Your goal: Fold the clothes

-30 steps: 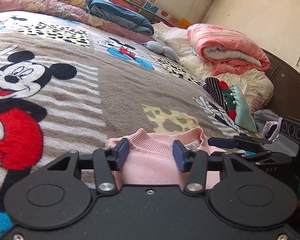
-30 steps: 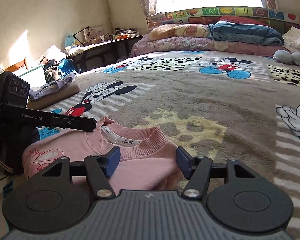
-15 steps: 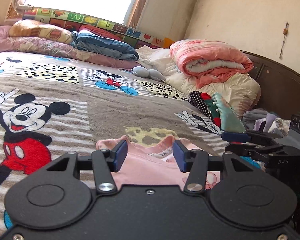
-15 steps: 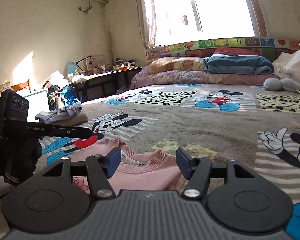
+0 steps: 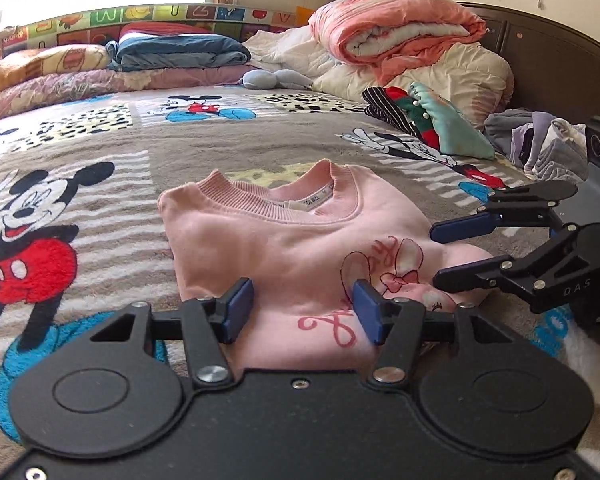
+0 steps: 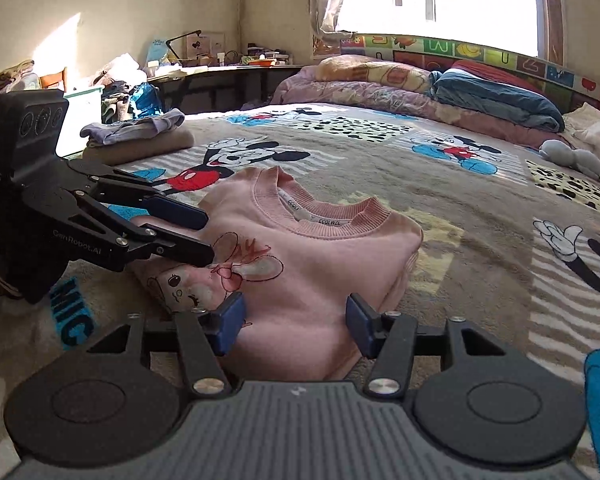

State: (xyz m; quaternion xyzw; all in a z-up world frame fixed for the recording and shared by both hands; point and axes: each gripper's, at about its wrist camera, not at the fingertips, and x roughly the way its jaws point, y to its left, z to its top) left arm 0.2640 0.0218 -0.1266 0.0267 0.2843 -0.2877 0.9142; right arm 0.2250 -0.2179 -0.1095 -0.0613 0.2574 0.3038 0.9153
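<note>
**Covering the bed: cartoon blanket, folded pink sweatshirt, two released grippers**

Spreading across the whole bed, a grey cartoon-mouse blanket. Stacked along the far edge under the window, a blue folded duvet and a yellow-patterned pillow. Heaped at the dark headboard, an orange quilt on a cream comforter. Lying just below that heap, a bundle of striped, red-green and teal garments, with loose grey and lilac clothes beside it. Seen from the right wrist camera, a cluttered desk along the wall and a small folded stack of clothes on the blanket's near-left corner.

Resting flat on the blanket near its front edge, between the two grippers, a pink sweatshirt, folded into a compact rectangle, ribbed collar and neck label toward the window, bunny print with a bow facing up.

Hovering over the sweatshirt's near hem, the left gripper, blue pads spread apart, gripping nothing. Reaching in from the sweatshirt's other side, the right gripper, fingers parted, empty, lower tip just at the cloth near the print; touching or not, cannot tell. Same released spread in its own camera, above the hem.
</note>
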